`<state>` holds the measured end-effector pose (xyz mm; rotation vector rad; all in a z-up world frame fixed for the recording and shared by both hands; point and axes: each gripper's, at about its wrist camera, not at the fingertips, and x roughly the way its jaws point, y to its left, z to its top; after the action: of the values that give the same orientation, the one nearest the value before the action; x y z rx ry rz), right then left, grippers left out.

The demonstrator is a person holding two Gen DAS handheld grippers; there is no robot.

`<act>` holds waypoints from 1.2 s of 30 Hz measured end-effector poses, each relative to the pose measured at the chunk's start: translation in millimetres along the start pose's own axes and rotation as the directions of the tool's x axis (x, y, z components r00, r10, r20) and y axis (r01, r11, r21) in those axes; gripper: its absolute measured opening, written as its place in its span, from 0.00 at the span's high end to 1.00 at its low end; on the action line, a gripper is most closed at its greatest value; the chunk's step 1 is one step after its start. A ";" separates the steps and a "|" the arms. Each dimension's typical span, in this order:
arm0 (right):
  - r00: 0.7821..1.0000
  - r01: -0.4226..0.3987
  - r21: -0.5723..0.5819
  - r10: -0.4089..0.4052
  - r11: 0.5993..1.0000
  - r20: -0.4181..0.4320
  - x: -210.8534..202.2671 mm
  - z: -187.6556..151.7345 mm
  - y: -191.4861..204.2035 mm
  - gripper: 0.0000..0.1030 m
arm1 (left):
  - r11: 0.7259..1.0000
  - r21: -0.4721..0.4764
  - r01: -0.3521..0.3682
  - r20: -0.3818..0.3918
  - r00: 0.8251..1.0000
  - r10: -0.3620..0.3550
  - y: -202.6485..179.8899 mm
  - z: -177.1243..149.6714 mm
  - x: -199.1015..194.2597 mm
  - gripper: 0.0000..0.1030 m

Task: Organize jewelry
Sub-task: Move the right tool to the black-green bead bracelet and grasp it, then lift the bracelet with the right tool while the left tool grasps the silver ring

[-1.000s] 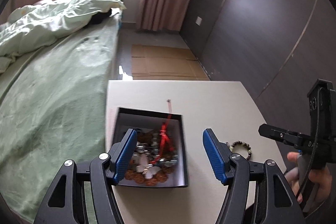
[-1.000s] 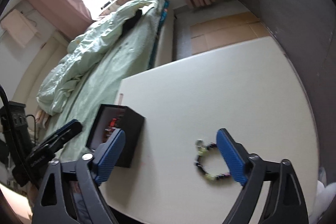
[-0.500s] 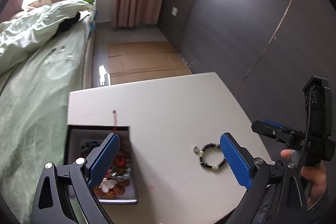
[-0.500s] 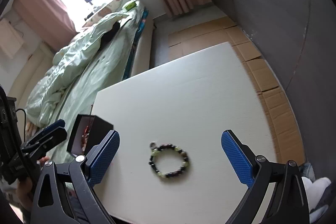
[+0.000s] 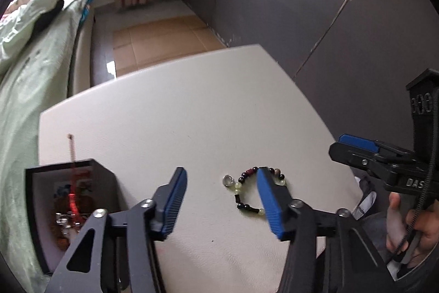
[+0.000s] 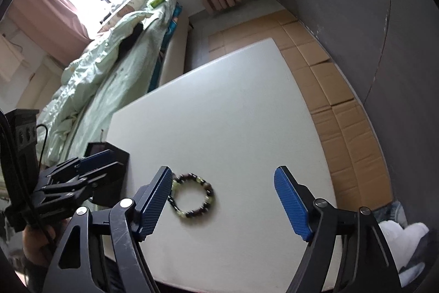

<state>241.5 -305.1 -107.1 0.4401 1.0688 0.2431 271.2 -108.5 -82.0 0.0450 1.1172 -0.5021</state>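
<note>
A beaded bracelet point(image 5: 245, 195) with dark and pale green beads lies on the white table point(image 5: 178, 114); it also shows in the right wrist view point(image 6: 193, 198). My left gripper point(image 5: 222, 199) is open, above the table, its right finger overlapping the bracelet. A black jewelry box point(image 5: 65, 208) with beads and a red cord stands at the left; its dark side shows in the right wrist view point(image 6: 109, 155). My right gripper point(image 6: 225, 197) is open and empty, with the bracelet just inside its left finger.
A bed with a green quilt point(image 5: 30, 51) runs along the table's left side. A dark wall point(image 5: 315, 4) stands on the right. Cardboard sheets point(image 6: 329, 89) cover the floor beyond the table's far and right edges.
My left gripper has swung right from over the box to the bracelet. My right gripper has shifted so the bracelet now lies by its left finger.
</note>
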 end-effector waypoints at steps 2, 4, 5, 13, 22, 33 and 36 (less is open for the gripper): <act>1.000 -0.003 0.010 0.003 1.000 -0.013 1.1 -0.5 -4.8 0.27 | 1.000 -0.005 -0.010 -0.027 1.000 0.010 -2.2 0.9 10.5 0.62; 1.000 -0.005 0.019 0.006 1.000 -0.018 1.3 -0.8 -8.4 0.28 | 1.000 -0.004 -0.013 -0.042 0.999 0.013 -4.9 1.6 18.8 0.62; 1.000 -0.007 0.019 0.007 1.000 -0.020 1.1 -1.3 -8.9 0.30 | 1.000 -0.002 -0.011 -0.046 0.999 0.011 -6.1 1.4 21.8 0.62; 0.995 -0.003 -0.075 -0.005 0.997 -0.103 23.6 -7.5 5.8 0.48 | 0.998 -0.053 -0.022 -0.051 0.999 0.020 0.9 4.6 33.0 0.62; 0.987 0.033 -0.204 -0.065 0.978 -0.147 49.1 -13.5 32.1 0.65 | 0.991 -0.134 -0.019 -0.034 0.999 0.015 23.4 9.4 30.7 0.62; 0.974 0.123 -0.342 -0.180 0.932 -0.141 68.0 -20.5 50.2 0.88 | 0.987 -0.162 0.001 -0.029 1.000 -0.005 31.6 5.2 26.7 0.62; 0.974 0.118 -0.350 -0.177 0.929 -0.142 64.7 -22.6 48.0 0.89 | 0.989 -0.150 0.009 -0.032 0.999 -0.014 29.2 2.9 27.6 0.62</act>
<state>252.6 -231.5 -145.3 0.0262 1.1951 0.3286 295.0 -93.5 -110.9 -0.0847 1.1852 -0.4277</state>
